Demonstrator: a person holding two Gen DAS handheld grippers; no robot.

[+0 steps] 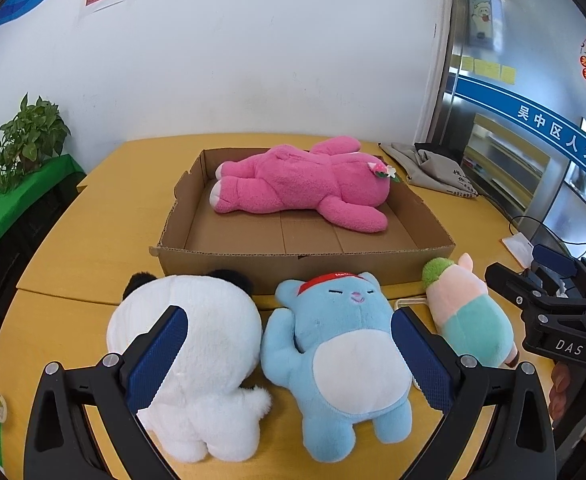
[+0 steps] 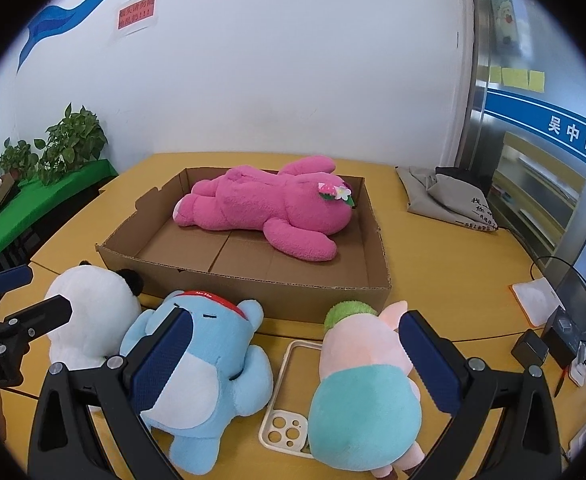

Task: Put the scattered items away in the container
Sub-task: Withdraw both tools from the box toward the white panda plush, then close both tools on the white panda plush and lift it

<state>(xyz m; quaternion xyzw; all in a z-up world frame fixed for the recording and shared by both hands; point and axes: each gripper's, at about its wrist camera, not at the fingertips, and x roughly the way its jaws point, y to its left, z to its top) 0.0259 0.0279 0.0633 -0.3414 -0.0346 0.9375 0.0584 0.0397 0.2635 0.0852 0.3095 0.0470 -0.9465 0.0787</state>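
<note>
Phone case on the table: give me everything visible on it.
The phone case looks like a clear or cream soft shell with a beige rim, empty, lying flat on the yellow table with its inside up. A raised camera block with round cut-outs sits at the near end. It lies between the blue plush and the pink-and-teal plush, which overlaps its right edge. The left wrist view shows only a sliver.

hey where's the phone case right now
The cream translucent phone case lies flat on the yellow table, in front of the cardboard box, between the blue plush cat and the pink-and-teal plush pig, which partly covers it.
</note>
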